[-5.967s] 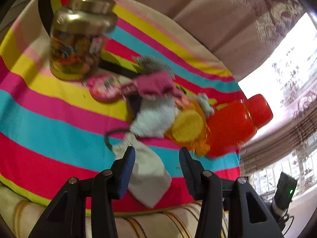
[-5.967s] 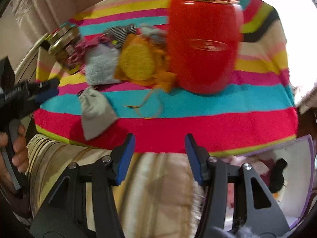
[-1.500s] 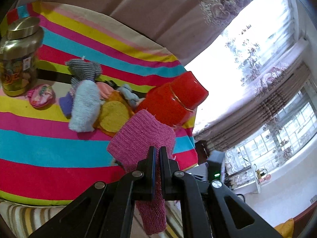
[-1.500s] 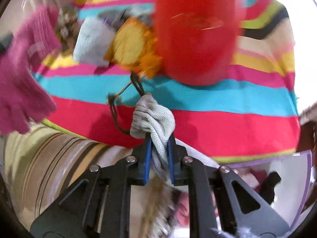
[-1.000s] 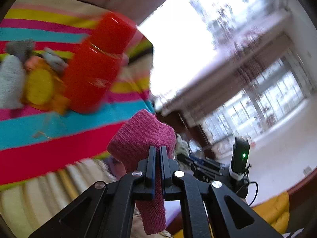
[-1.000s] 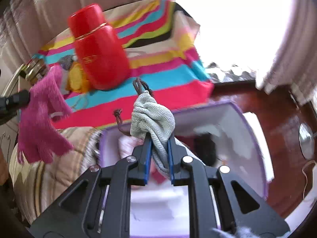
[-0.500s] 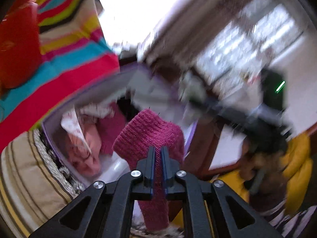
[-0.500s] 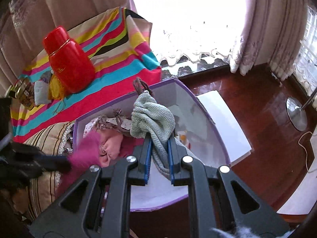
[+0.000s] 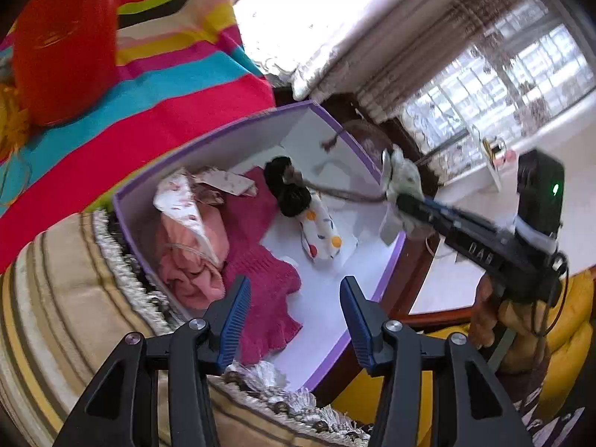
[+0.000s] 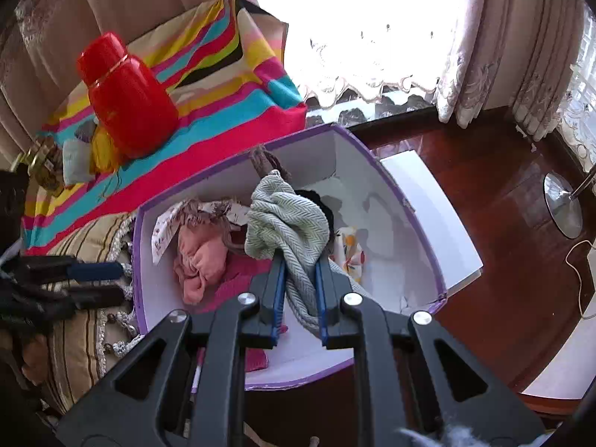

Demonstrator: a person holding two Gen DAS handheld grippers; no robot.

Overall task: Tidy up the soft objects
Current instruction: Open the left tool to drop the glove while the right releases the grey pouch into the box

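A white box with a purple rim (image 9: 208,141) stands beside the sofa. My left gripper (image 9: 294,298) hangs over its near end; its jaws are opening and nothing is between them. The magenta knitted glove (image 9: 260,272) lies loose in the box just below, next to a pink cloth (image 9: 186,257) and a spotted soft toy (image 9: 320,231). My right gripper (image 10: 300,298) is shut on a grey-green herringbone pouch (image 10: 287,223) with a brown cord, held above the middle of the box (image 10: 409,223). The left gripper (image 10: 111,283) shows at that view's left edge.
A red canister (image 10: 126,104) stands on the striped blanket (image 10: 223,111), with several soft items (image 10: 74,156) and a gold-lidded jar (image 10: 41,167) beside it. The beige striped sofa arm (image 9: 56,316) borders the box. A white lid (image 10: 447,216) and lamp base (image 10: 562,205) lie on the wooden floor.
Both grippers swung from the blanket to above the box. The left gripper opened and the magenta glove dropped into the box. The right gripper still holds the pouch.
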